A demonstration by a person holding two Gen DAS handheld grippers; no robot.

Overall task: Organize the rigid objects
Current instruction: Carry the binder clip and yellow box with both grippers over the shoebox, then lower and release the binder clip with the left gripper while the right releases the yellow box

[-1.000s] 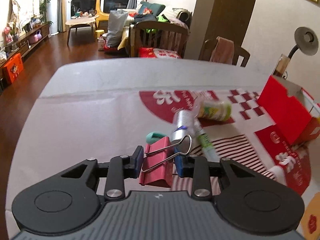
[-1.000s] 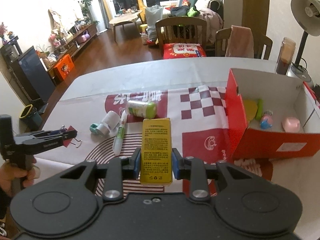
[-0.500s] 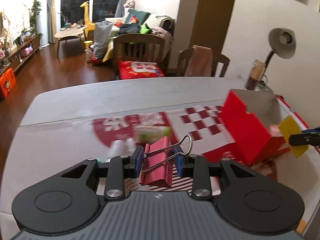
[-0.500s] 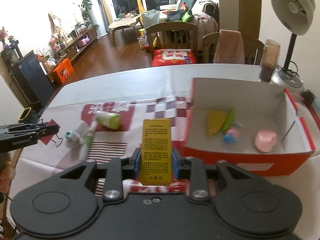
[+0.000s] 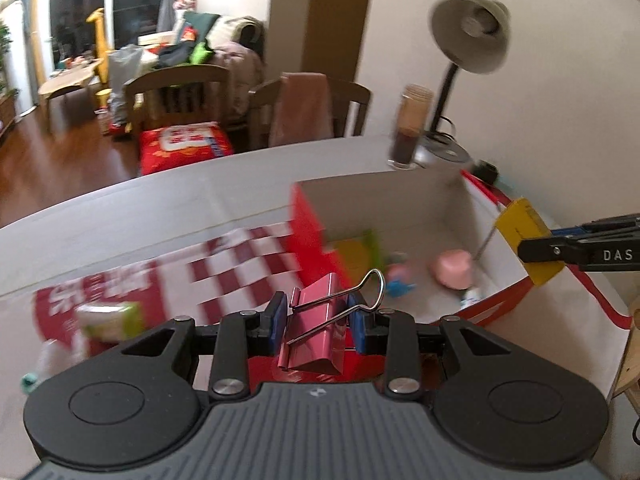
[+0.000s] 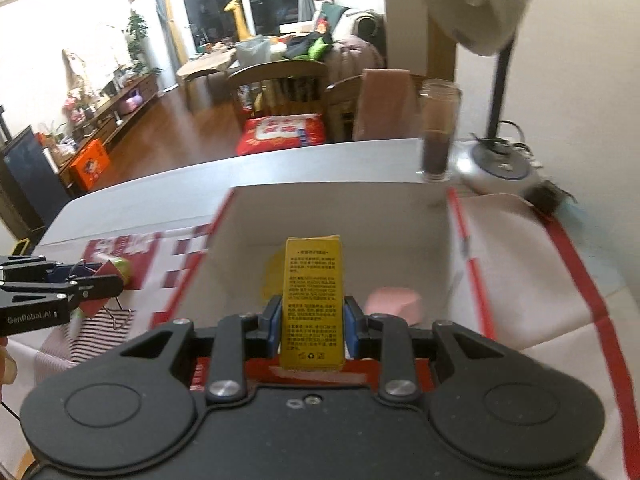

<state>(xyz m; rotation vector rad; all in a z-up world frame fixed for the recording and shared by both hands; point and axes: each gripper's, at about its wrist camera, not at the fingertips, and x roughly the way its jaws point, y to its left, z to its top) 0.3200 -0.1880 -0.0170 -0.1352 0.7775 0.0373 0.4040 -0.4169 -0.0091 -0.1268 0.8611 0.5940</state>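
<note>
The open red box [image 6: 472, 240] is already holding several sorted pieces: a pink block [image 6: 394, 304], a yellow and green thing [image 5: 354, 250] and a small blue-and-pink toy [image 5: 398, 280], which is too blurred to name more closely. Two more items are travelling toward it. The right gripper [image 6: 312, 322] is clamping a yellow carton [image 6: 313, 300] upright between its pads and is hanging over the box's near wall, so that drop looks close. The left gripper [image 5: 320, 316] is pinching a pink binder clip [image 5: 320, 320] with its wire handles pointing up, and is sitting just short of the box's left wall.

Still waiting on the red-and-white printed mat [image 5: 240, 264] are a green-capped bottle [image 5: 110, 318] and, at the blurred left edge, what may be a pale tube with a teal end [image 5: 42, 368]; these are probably the remaining work.

Around the box, a tall jar with dark contents [image 6: 438, 136] and a desk lamp [image 6: 500, 80] are standing just behind the far wall, clear of the drop zone. The two grippers are crowding the same box, so they risk clipping each other, and the left one must clear the raised left wall.
</note>
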